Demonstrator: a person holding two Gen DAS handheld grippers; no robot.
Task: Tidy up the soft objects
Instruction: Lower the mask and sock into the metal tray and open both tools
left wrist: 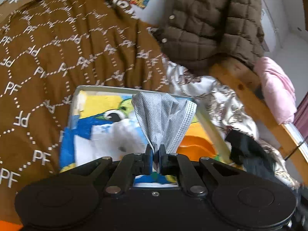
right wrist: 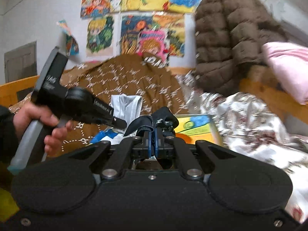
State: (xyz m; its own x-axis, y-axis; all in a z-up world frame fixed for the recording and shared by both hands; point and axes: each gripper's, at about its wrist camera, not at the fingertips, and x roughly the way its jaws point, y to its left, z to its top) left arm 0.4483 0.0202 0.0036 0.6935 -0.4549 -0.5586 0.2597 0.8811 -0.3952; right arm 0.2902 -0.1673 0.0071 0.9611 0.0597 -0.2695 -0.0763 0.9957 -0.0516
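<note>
Pinched between the left gripper (left wrist: 156,151)'s closed fingers, a grey face mask (left wrist: 163,119) fans out beyond the tips over a colourful picture box (left wrist: 100,123). Right gripper (right wrist: 153,134) clamps a black sock (right wrist: 154,121), which bunches just past its fingertips, near the brown monogram garment (right wrist: 130,80).

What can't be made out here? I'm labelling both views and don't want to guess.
- Black fabric in the right gripper: bunched, type unclear; right wrist view.
- Colourful box: picture covered by the face mask and left gripper.
- Wall pictures: motion-blurred.
- Pink fabric: cut off at the edge.
</note>
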